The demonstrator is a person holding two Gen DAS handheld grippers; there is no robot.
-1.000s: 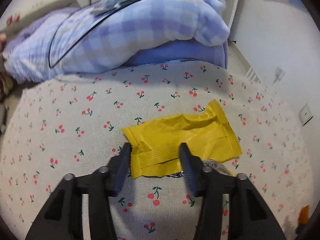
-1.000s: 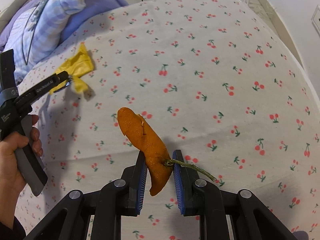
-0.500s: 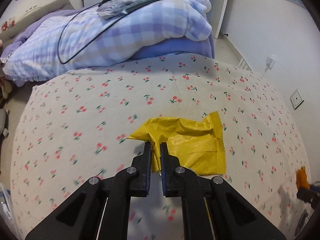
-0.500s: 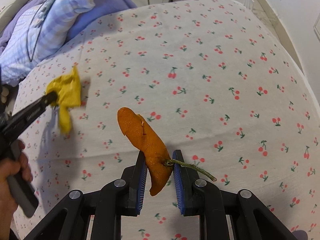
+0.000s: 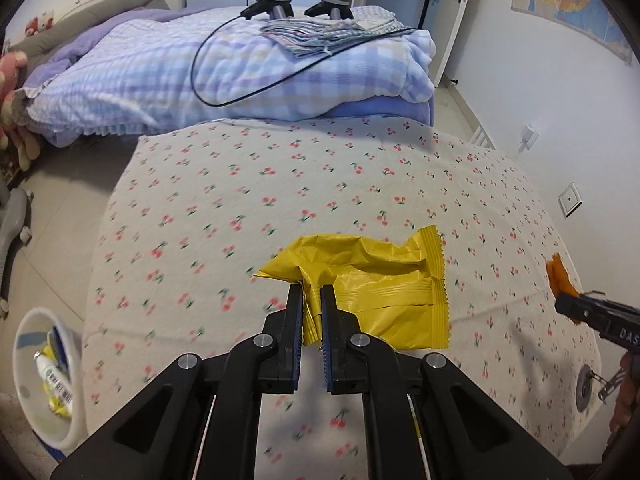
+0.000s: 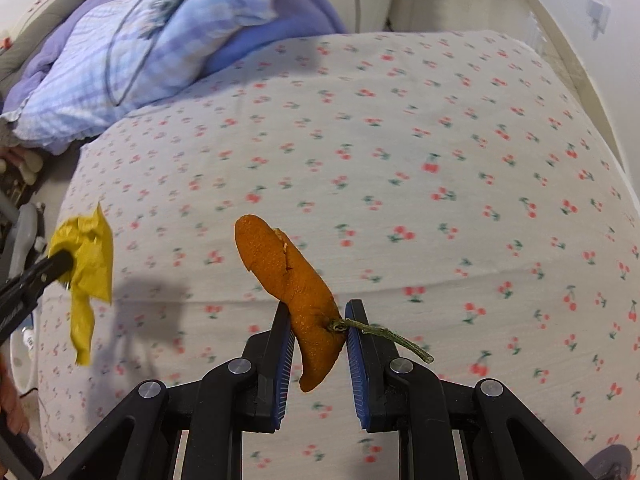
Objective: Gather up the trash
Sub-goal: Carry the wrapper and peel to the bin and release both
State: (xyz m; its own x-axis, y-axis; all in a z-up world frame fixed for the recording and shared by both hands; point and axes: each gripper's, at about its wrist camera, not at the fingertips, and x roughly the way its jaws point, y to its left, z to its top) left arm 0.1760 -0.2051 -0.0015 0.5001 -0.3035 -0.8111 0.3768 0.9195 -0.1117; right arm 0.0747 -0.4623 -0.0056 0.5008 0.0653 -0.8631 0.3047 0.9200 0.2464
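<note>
Bin (image 5: pixel 48 380) sits on floor off bed's (image 5: pixel 200 200) left edge, nearest left gripper (image 5: pixel 311 300), which is clamped on yellow wrapper (image 5: pixel 384 292), lifted clear of sheet. Right gripper (image 6: pixel 318 320) pinches orange peel (image 6: pixel 288 276), long axis upright; farther from bin, goes 2nd.

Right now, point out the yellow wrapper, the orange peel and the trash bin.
yellow wrapper (image 5: pixel 384 300): left wrist view, crumpled middle.
orange peel (image 6: pixel 296 280): right wrist view, mid outer skin.
trash bin (image 5: pixel 24 332): left wrist view, white rim.
</note>
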